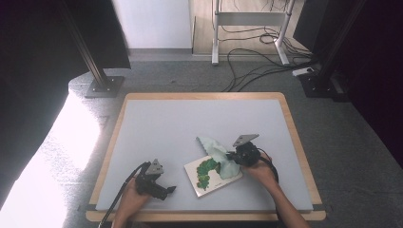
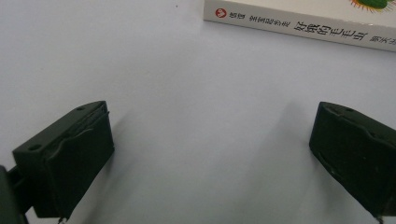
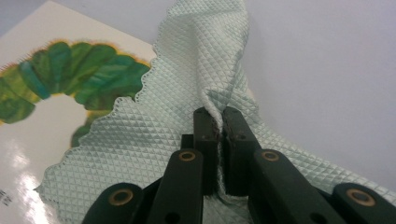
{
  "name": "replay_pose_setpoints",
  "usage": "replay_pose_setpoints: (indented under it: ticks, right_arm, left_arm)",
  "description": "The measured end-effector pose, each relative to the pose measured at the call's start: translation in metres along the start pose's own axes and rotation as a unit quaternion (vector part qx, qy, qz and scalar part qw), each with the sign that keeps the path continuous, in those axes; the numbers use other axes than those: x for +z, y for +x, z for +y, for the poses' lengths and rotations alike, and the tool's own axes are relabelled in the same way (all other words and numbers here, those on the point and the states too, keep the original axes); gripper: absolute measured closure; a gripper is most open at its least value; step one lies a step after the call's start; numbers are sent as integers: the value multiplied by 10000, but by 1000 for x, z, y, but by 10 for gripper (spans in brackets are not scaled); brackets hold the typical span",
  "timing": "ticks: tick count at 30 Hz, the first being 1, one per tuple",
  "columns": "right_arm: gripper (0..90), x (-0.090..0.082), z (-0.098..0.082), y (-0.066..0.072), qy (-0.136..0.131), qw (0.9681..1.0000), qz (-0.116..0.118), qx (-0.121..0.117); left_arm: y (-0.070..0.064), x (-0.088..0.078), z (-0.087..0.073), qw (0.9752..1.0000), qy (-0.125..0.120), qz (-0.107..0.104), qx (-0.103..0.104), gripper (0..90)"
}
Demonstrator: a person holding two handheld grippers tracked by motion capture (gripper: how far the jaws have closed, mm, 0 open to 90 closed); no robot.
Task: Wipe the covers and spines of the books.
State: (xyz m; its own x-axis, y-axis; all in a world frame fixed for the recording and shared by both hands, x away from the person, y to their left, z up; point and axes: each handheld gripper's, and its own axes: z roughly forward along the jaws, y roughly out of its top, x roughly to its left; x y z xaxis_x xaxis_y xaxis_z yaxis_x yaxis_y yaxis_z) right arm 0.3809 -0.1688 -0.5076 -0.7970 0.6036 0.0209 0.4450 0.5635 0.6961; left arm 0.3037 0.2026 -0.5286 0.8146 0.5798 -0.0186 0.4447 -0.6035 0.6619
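Pinching a fold of the one pale green cloth (image 3: 201, 70), the right gripper (image 1: 236, 155) has its jaws clamped together on the fabric, which drapes over the near corner of the single picture book (image 1: 204, 176) lying on the grey table mat (image 1: 166, 128). The left gripper (image 1: 166, 189) rests on the mat just left of the book, its two jaws wide apart with nothing between them. That makes two grippers, one cloth, one book.

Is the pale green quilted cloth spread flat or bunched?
Bunched: the pale green quilted cloth rises in a fold pinched by the right gripper, draping over the picture book.
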Motion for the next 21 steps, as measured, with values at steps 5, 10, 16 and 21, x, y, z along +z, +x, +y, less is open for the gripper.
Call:
replay_pose_setpoints:
  ticks: [5,10,16,21]
  right_arm:
    - [843,-5,-6,-7,1,9999,-164,54]
    - [843,-5,-13,-5,105,9994,-312,-52]
    - [842,-14,-11,1,16,9998,-170,-125]
    - [842,-14,-16,2,20,9999,-129,-98]
  left_arm:
    - [0,0,0,10000,0,0,0,0]
    - [0,0,0,10000,-2,-1,-3,0]
    - [0,0,0,10000,0,-1,-2,0]
    - [0,0,0,10000,0,0,0,0]
